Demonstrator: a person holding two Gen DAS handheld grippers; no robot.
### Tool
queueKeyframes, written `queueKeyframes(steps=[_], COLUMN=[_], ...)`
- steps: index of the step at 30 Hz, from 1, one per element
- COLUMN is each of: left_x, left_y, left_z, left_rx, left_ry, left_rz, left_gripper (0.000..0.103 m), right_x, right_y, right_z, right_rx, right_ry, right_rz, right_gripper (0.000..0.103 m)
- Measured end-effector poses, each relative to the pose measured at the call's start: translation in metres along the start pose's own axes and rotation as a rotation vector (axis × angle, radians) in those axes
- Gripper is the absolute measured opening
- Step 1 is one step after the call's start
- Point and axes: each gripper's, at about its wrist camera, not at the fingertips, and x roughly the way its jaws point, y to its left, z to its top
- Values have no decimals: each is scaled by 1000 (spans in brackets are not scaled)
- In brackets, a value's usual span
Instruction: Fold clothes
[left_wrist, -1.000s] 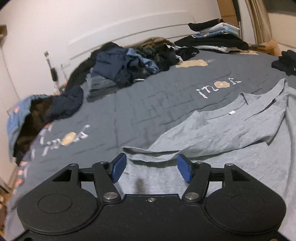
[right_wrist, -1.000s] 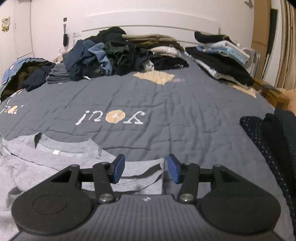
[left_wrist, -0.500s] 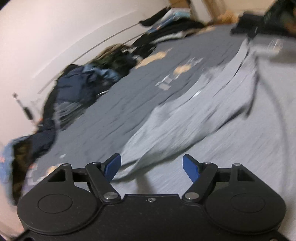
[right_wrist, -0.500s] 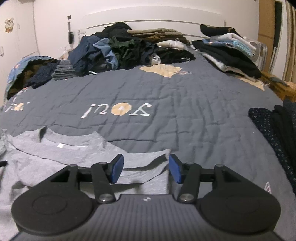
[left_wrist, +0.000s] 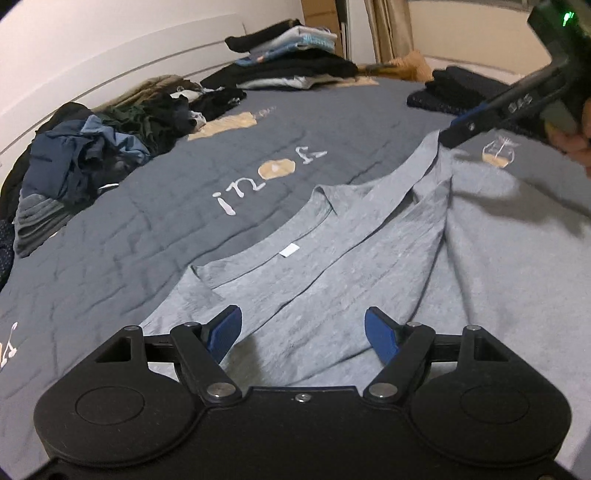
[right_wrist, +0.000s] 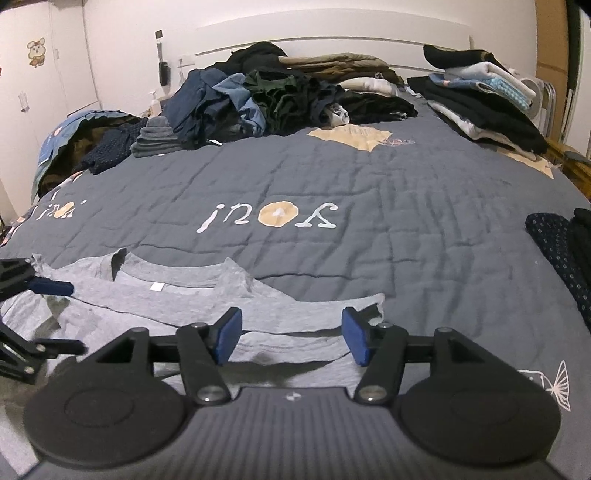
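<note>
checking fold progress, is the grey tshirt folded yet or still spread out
Mostly spread: the grey t-shirt lies flat, neckline and tag showing, only the sleeve edges turned over. Both jaws open.

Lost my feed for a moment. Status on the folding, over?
Left tool open, right tool open, both low over the gray T-shirt. Shirt lies on the quilt, sleeve folded in, nothing gripped. Nothing in the way.

A home bedroom: quilted bed (right_wrist: 369, 206), white headboard (right_wrist: 332, 33), piled clothes (right_wrist: 258, 96).
</note>
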Motion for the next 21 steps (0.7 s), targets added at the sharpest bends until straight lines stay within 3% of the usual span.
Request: queueKeyframes(steps=[1, 3, 5, 7, 10, 12, 13, 14, 17, 21], left_x=[4, 11, 18, 19, 17, 12, 8, 6, 6, 14], left_y=[1, 4, 7, 9, 17, 23, 25, 26, 26, 18], left_z=[0, -1, -1, -1, 1, 4, 6, 8, 11, 4], left_rx=[-14, -43, -72, -91, -142, -159, -153, -145, -94, -35], left_ry=[2, 6, 9, 17, 22, 15, 8, 2, 33, 81], left_rz=[-6, -18, -30, -56, -104, -121, -117, -113, -144, -117], left_gripper=[73, 59, 21, 14, 15, 41, 66, 71, 70, 69], right_x=[1, 2, 3, 4, 4, 5, 6, 6, 6, 6], right_y=[-1, -2, -2, -2, -3, -5, -5, -5, -4, -4], right_z=[0, -1, -2, -3, -4, -4, -4, -3, -4, -4], right_rx=[5, 9, 12, 10, 13, 19, 22, 26, 29, 21], right_ry=[1, 6, 12, 16, 19, 21, 23, 24, 29, 27], right_rz=[-1, -3, -3, 1, 6, 8, 8, 8, 15, 21], right_gripper=[59, 60, 60, 60, 60, 60, 60, 60, 60, 61])
